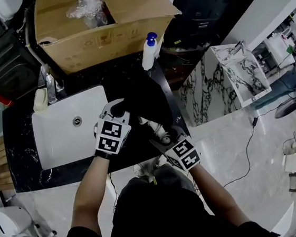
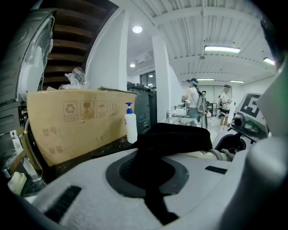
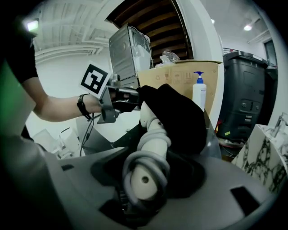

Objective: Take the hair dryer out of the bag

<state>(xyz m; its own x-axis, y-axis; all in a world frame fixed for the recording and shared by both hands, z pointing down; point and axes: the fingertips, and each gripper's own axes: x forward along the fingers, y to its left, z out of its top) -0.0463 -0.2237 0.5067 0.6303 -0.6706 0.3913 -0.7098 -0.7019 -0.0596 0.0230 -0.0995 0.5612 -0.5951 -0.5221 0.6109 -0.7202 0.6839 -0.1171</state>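
The right claw (image 3: 148, 179) is closed around the butt end of the dryer (image 3: 152, 130). Its jaws stand wide because the cream handle is thick there and a grey cord (image 3: 135, 166) is wound round it. The left claw (image 2: 148, 184) is pinched fully shut on a fold of the black bag (image 2: 175, 137), with nothing but cloth between its jaws.

The handle sticks out of the bag's mouth toward the right claw, while the dryer's head is hidden inside the cloth. Bag and dryer hang in the air between the two claws, above the front of the dark bench (image 1: 19, 156) and just right of the white sink (image 1: 66, 146).

The dryer looks like a rigid, smooth plastic shell, probably with most of its weight in the covered head. Held by the tail, it would tend to droop or swing about the pads. The cord coils are soft and rounded, so they may roll or slide under pressure. Bare handle above the coils, nearer the head, seems the surer place to grip.

The bag is limp and light, and its cloth is likely to cling to the head and follow it. A pinch close to the mouth, such as the left claw has, should hold it back.

Farther off, a cardboard box (image 1: 106, 32) and a pump bottle (image 1: 150, 51) stand at the back of the bench, well apart from both claws.
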